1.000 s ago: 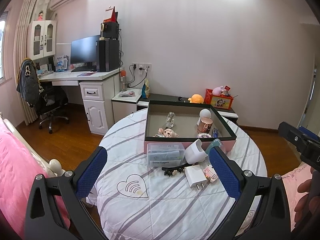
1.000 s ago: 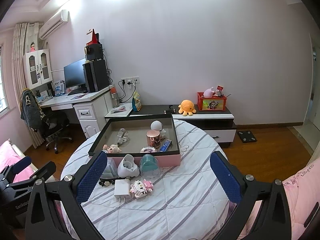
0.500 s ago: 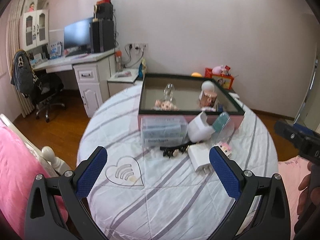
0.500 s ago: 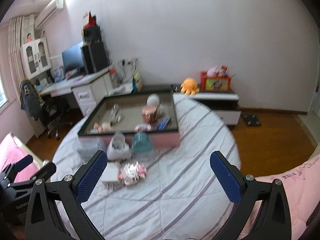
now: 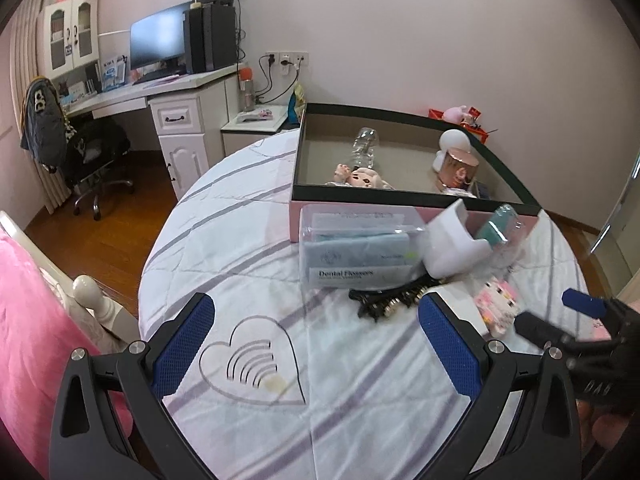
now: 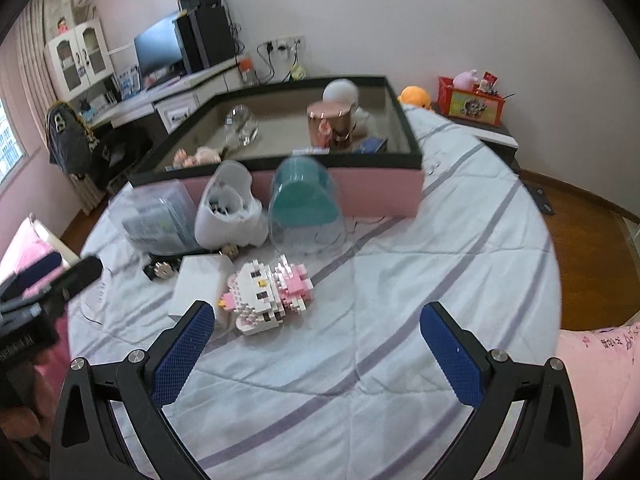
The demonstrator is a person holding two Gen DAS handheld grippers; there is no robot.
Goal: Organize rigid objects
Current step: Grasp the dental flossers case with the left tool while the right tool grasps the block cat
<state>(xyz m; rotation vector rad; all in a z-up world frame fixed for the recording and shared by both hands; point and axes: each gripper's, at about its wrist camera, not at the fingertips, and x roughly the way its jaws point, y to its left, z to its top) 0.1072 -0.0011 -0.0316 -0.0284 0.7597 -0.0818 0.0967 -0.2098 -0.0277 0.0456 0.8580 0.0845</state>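
Right gripper [image 6: 316, 344] spread wide, empty, hovering above striped round table [image 6: 400, 320]; pink-white block-built cat figure [image 6: 268, 296] just ahead-left of it. Left gripper [image 5: 316, 344] likewise spread, empty; black hair clip [image 5: 384, 300] ahead. Risk: off-centre pinch crumbles figure, shoves white charger block [image 6: 200, 284].

Bare cloth [image 6: 400, 280] is lying free right of block cat [image 6: 267, 294]; charger [image 6: 200, 284] + jars are crowding left.

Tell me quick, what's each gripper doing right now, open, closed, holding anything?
Left gripper: open, holding nothing, above the striped white tablecloth.
Right gripper: open, holding nothing, just short of the pink-and-white brick-built cat figure.
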